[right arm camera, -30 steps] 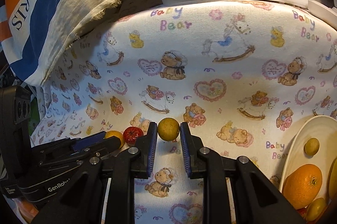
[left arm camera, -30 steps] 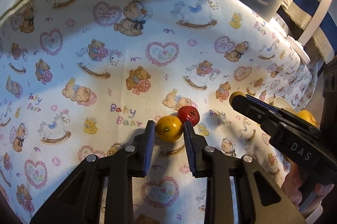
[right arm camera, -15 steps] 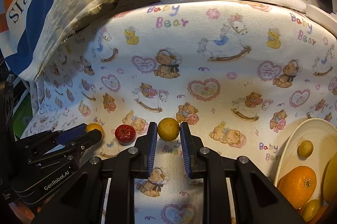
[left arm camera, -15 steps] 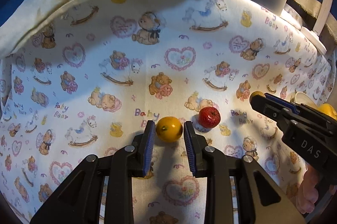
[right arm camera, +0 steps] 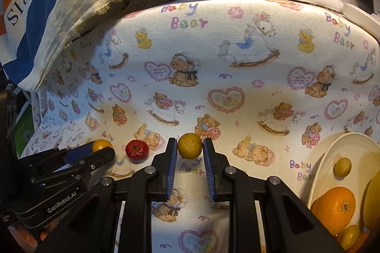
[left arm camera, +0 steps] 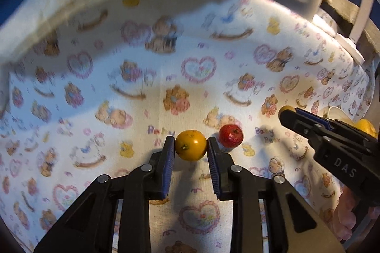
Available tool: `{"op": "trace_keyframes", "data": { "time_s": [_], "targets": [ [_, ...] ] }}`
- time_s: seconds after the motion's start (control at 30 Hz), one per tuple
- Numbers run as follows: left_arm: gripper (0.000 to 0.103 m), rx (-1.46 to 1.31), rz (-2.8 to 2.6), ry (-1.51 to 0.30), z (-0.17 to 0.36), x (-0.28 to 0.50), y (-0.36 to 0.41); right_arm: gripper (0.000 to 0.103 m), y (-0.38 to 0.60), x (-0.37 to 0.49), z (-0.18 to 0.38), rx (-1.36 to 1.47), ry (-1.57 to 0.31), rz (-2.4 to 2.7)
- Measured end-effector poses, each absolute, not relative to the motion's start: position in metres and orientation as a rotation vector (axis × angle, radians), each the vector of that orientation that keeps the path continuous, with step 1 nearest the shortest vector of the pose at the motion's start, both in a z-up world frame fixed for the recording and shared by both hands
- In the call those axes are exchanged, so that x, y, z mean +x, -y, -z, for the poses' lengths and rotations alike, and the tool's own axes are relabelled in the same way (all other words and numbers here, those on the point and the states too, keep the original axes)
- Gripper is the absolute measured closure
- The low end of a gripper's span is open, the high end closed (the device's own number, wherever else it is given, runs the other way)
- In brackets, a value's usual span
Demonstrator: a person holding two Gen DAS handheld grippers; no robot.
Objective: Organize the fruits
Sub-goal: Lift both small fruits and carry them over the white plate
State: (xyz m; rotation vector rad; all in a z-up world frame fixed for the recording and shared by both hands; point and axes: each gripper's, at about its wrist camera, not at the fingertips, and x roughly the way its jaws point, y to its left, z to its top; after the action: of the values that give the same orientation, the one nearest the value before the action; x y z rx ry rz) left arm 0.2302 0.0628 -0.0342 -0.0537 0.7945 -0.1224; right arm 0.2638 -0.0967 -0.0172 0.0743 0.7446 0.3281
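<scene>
L gripper point(left arm camera: 191, 148) pinches a small orange fruit point(left arm camera: 191, 145) over the bear-print cloth point(left arm camera: 197, 44), toward its near edge; a red fruit point(left arm camera: 231, 135) lies on the cloth just to its right. R gripper point(right arm camera: 190, 149) is clamped on a small yellow fruit point(right arm camera: 190, 145), mid-cloth near the front. White plate point(right arm camera: 332, 153) at the cloth's right edge holds an orange point(right arm camera: 333, 206) w/ other yellow fruit.

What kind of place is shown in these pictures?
Probably a home table: a cloth printed with teddy bears covers it, a white plate holds fruit, and folded textiles lie behind.
</scene>
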Motion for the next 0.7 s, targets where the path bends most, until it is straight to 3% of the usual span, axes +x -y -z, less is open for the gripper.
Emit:
{"op": "trace_keyframes", "data": {
  "time_s": [0.37,0.7],
  "targets": [
    [0.077,0.004,0.175,-0.403,-0.013,0.172,-0.054,0.080,0.107,0.239,-0.021,0.087,-0.555,-0.308],
    [0.077,0.048,0.182,-0.316,-0.038,0.148,-0.033,0.080,0.136,0.193,-0.063,0.051,-0.454,-0.316]
  ]
}}
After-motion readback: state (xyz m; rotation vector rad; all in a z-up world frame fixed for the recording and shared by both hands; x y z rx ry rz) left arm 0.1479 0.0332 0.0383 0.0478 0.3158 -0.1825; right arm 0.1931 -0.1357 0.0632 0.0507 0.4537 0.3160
